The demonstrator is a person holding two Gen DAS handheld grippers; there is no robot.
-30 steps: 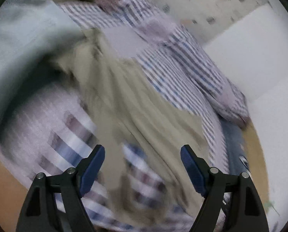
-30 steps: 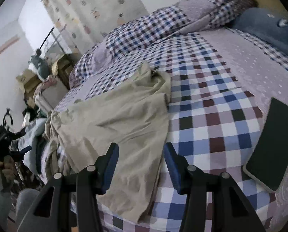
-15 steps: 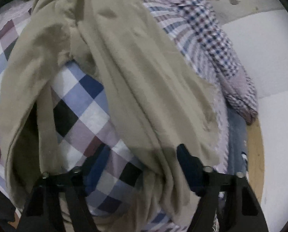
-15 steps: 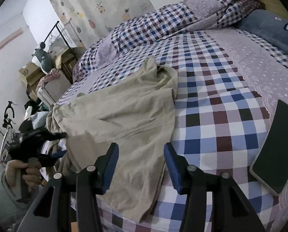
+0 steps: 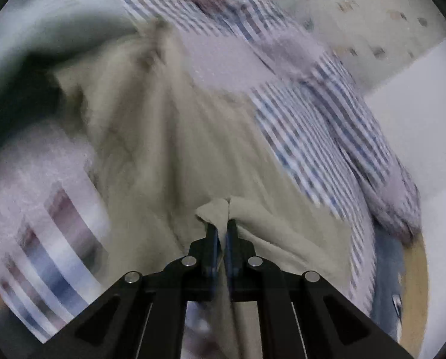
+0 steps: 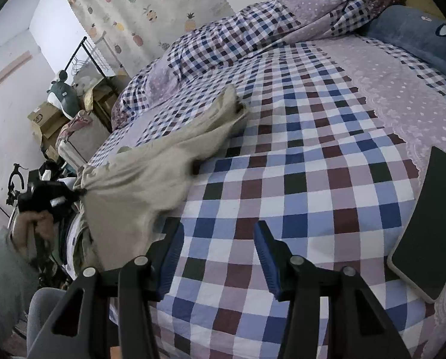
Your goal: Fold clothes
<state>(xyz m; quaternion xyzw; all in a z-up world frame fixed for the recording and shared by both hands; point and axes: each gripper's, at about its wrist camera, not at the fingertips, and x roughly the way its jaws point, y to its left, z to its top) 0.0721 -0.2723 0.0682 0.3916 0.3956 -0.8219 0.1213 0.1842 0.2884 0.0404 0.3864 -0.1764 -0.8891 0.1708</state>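
The left gripper (image 5: 222, 233) pinches only a corner of the beige garment (image 6: 151, 173) (right gripper (image 6: 220, 257) gapes, empty); a tug could slip it free.

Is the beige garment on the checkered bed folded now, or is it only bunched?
Bunched, not folded. The beige garment lies crumpled across the checkered bed, one edge pinched in the shut left gripper. The right gripper is open.

One beige garment (image 6: 151, 164) lies left of the right fingers (image 6: 264, 257) on one checked bed (image 6: 297, 179). One dark phone (image 6: 426, 227) sits to their right. Beyond them: one blue pillow (image 6: 417, 33), one rumpled quilt (image 6: 252, 30).
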